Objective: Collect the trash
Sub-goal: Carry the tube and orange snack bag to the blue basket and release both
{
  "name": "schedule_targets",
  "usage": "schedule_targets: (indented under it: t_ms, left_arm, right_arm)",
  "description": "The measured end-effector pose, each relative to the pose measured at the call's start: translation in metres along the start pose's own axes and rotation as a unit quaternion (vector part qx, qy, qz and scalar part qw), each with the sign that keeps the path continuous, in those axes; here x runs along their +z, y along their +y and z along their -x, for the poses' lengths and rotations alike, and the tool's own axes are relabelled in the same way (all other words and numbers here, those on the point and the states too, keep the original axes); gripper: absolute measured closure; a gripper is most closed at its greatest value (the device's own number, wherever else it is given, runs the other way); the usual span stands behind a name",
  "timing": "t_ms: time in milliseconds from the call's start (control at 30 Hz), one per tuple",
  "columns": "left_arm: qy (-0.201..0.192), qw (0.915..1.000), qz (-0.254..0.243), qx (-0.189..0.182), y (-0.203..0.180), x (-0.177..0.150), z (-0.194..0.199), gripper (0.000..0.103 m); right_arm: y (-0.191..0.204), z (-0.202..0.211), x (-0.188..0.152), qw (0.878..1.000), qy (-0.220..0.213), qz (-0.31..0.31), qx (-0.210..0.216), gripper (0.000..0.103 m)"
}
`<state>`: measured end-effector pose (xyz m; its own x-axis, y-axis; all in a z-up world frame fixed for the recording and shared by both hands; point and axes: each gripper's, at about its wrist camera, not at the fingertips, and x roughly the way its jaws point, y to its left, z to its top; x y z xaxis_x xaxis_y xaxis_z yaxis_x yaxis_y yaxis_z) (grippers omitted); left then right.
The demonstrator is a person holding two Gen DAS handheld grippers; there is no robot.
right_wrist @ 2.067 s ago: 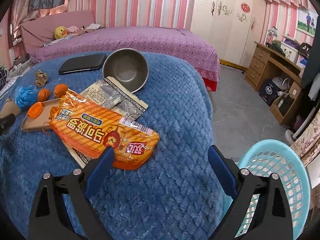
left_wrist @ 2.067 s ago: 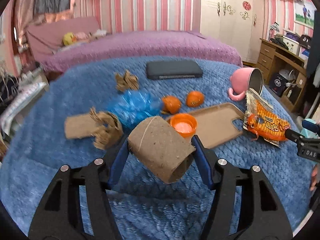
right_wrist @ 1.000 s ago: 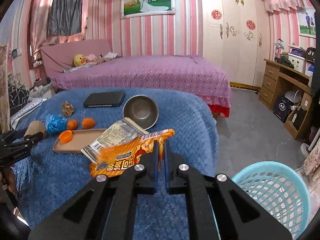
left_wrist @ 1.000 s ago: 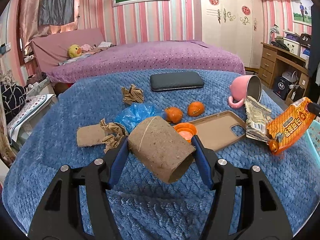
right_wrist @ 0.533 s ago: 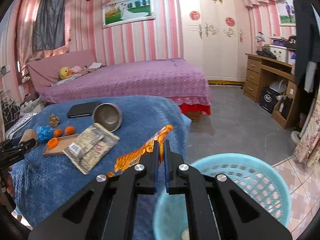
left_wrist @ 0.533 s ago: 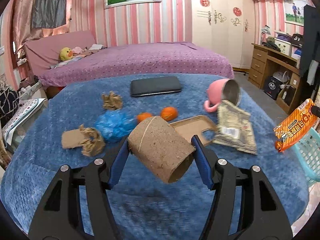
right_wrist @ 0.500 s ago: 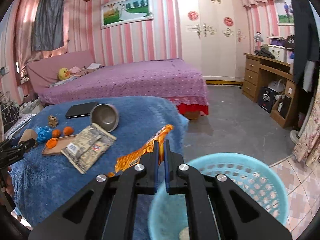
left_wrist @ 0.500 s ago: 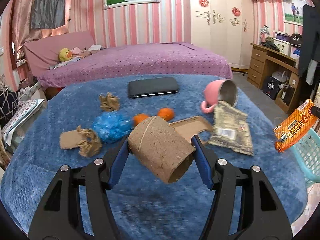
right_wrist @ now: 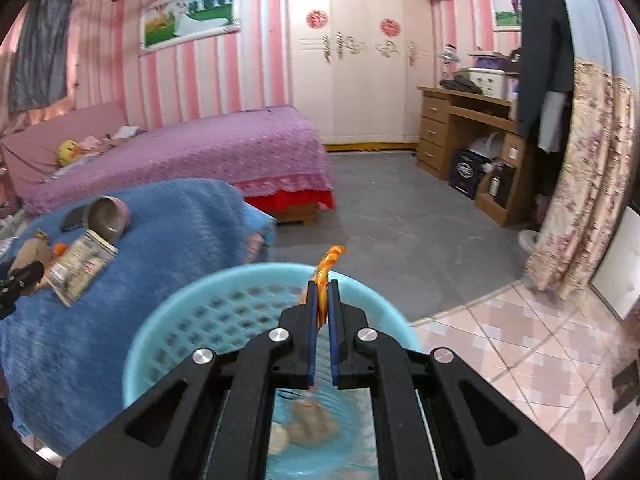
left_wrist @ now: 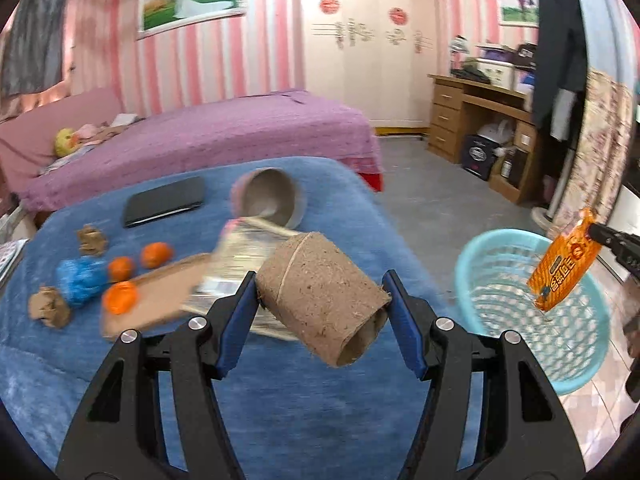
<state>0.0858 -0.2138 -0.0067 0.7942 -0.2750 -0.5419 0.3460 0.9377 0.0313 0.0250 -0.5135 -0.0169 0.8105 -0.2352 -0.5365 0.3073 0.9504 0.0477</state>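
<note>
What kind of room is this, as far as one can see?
Most likely a home bedroom: a bed with a purple cover, a tall white wardrobe against the pink striped wall, and a wooden desk with drawers.

Orange wrapper [right_wrist: 329, 264] now apparently over basket [right_wrist: 192, 312].

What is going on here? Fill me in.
A person is clearing trash off a blue blanket. The right gripper is shut on an orange snack wrapper, held over the light blue basket. The left gripper holds a cardboard tube above the blanket.
</note>
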Motion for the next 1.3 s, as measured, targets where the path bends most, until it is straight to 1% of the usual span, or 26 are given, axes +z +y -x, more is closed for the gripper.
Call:
schedule_targets:
  t_ms: [100,167,267,367,433,633,767,800,867,900,967,1033,1100,1200,1300]
  left_arm:
    - [0.006,0.9997,-0.010,-0.022,-0.036,-0.002,-0.006,0.042]
    - [0.011,0.9994,-0.009,-0.033,-0.052,-0.002,-0.009,0.042]
    - [0.019,0.9985,-0.013,-0.051,-0.076,-0.003,-0.015,0.042]
    - [0.024,0.9977,-0.027,-0.057,-0.099,-0.004,-0.021,0.042]
    - [0.028,0.9972,-0.028,-0.063,-0.111,-0.005,-0.025,0.041]
    - [0.037,0.9959,-0.022,-0.079,-0.130,0.002,-0.038,0.041]
    - [0.037,0.9949,-0.030,-0.089,-0.141,0.007,-0.045,0.038]
    - [0.037,0.9945,-0.030,-0.093,-0.142,0.008,-0.046,0.036]
    - [0.038,0.9943,-0.028,-0.096,-0.142,0.011,-0.048,0.026]
    - [0.036,0.9944,-0.026,-0.096,-0.140,0.011,-0.048,0.023]
    - [0.031,0.9952,-0.025,-0.089,-0.135,0.013,-0.048,0.013]
    - [0.022,0.9968,-0.025,-0.073,-0.127,0.014,-0.046,0.009]
    - [0.016,0.9981,-0.018,-0.056,-0.111,0.014,-0.044,0.007]
    - [0.014,0.9988,-0.004,-0.047,-0.090,0.015,-0.040,0.006]
    - [0.012,0.9994,0.002,-0.033,-0.069,0.015,-0.033,0.006]
  right_arm:
    - [-0.015,-0.002,-0.004,1.000,0.008,-0.011,-0.005,0.098]
    - [-0.019,-0.002,-0.005,1.000,0.008,-0.015,-0.007,0.098]
    - [-0.020,-0.002,-0.005,1.000,0.011,-0.013,-0.011,0.098]
    - [-0.016,-0.004,-0.005,1.000,0.016,-0.013,-0.009,0.098]
    - [-0.016,-0.005,-0.006,1.000,0.017,-0.011,-0.008,0.098]
    - [-0.014,-0.003,-0.005,1.000,0.016,-0.006,-0.015,0.098]
    - [-0.015,-0.004,-0.005,1.000,0.016,-0.010,-0.015,0.098]
    - [-0.014,-0.005,-0.005,1.000,0.017,-0.010,-0.015,0.098]
    - [-0.013,-0.005,-0.005,1.000,0.018,-0.010,-0.015,0.098]
    - [-0.013,-0.006,-0.005,1.000,0.018,-0.009,-0.015,0.098]
    - [-0.011,-0.006,-0.005,1.000,0.018,-0.008,-0.015,0.098]
    - [-0.009,-0.007,-0.005,1.000,0.019,-0.006,-0.015,0.098]
    - [-0.007,-0.008,-0.005,1.000,0.020,-0.003,-0.015,0.098]
    - [0.000,-0.011,-0.004,1.000,0.022,0.004,-0.016,0.098]
    - [0.009,-0.014,-0.004,0.999,0.025,0.014,-0.027,0.097]
